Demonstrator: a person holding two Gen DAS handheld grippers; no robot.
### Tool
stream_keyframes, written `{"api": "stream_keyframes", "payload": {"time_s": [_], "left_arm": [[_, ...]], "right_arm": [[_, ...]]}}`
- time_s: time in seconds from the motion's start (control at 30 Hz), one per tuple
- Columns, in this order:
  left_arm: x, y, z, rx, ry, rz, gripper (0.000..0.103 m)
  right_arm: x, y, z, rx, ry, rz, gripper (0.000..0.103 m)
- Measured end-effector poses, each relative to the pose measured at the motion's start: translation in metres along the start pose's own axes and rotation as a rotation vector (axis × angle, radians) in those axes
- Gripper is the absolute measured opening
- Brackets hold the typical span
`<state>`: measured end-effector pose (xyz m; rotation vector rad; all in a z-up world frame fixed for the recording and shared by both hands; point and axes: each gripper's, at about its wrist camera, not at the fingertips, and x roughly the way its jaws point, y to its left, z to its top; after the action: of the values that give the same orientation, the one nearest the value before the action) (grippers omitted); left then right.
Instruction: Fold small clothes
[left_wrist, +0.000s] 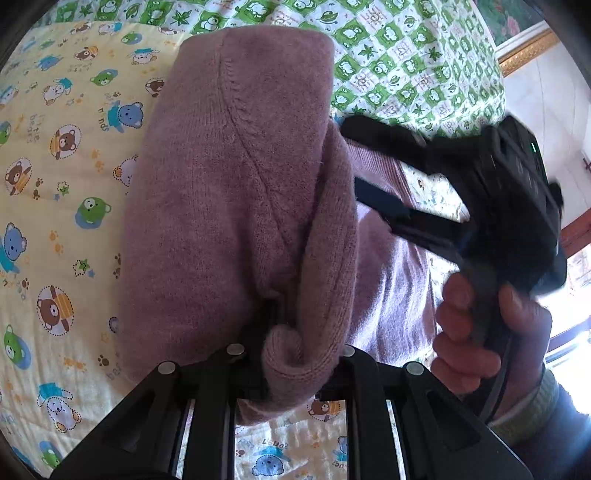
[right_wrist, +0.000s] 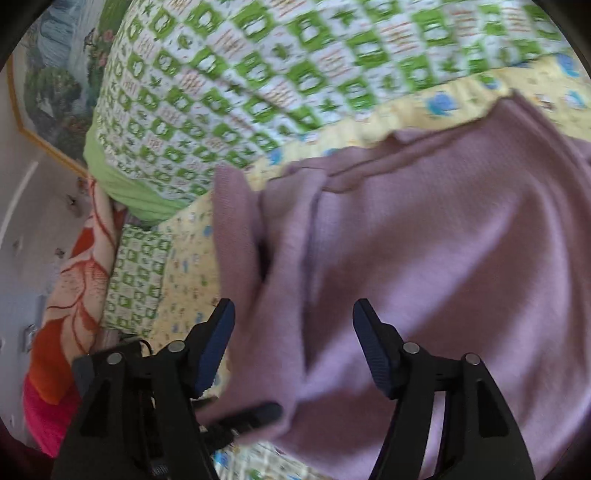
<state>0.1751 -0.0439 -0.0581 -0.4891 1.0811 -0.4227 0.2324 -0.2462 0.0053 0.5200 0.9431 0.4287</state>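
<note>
In the left wrist view the left gripper (left_wrist: 295, 354) at the bottom centre has its fingers clamped on a bunched fold of the mauve knit sweater (left_wrist: 240, 192), which rises from them to the top centre over the yellow bear-print bed sheet (left_wrist: 55, 184). In the right wrist view the right gripper (right_wrist: 293, 332) has its fingers apart, bare, with the sweater (right_wrist: 443, 258) spread beneath and between them.
</note>
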Motion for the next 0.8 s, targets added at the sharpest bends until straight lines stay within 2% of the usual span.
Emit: {"api": "stream_keyframes", "payload": {"time_s": [0.1, 0.17, 0.27, 0.3, 0.33, 0.37, 0.43, 0.57, 0.7, 0.8], "left_arm": [[0.000, -0.001, -0.001, 0.003, 0.001, 0.006, 0.015], [0.001, -0.002, -0.001, 0.008, 0.004, 0.011, 0.015], [0.004, -0.008, 0.004, 0.017, 0.008, 0.020, 0.015], [0.006, -0.013, 0.006, 0.019, 0.008, 0.021, 0.015], [0.005, -0.015, 0.007, 0.022, 0.006, 0.019, 0.015], [0.003, -0.020, 0.009, 0.029, 0.003, 0.012, 0.015], [0.001, -0.032, 0.014, 0.047, -0.001, -0.008, 0.015], [0.004, -0.073, 0.022, 0.115, 0.007, -0.091, 0.015], [0.032, -0.123, 0.023, 0.201, 0.054, -0.151, 0.015], [0.060, -0.148, 0.019, 0.237, 0.099, -0.151, 0.015]], "right_arm": [[0.029, 0.009, 0.019, -0.023, 0.041, 0.051, 0.068], [0.045, 0.012, 0.031, -0.025, 0.063, 0.056, 0.068], [0.066, 0.014, 0.051, -0.015, 0.064, 0.082, 0.065], [0.070, 0.015, 0.055, -0.016, 0.064, 0.094, 0.051], [0.073, 0.015, 0.060, -0.017, 0.069, 0.091, 0.025], [0.075, 0.017, 0.064, -0.019, 0.078, 0.075, 0.016], [0.067, 0.021, 0.068, -0.041, 0.068, 0.055, 0.015], [0.023, 0.024, 0.077, -0.080, -0.016, 0.070, 0.015], [-0.035, 0.001, 0.085, -0.079, -0.105, 0.044, 0.015], [-0.067, -0.029, 0.085, -0.067, -0.137, -0.035, 0.015]]}}
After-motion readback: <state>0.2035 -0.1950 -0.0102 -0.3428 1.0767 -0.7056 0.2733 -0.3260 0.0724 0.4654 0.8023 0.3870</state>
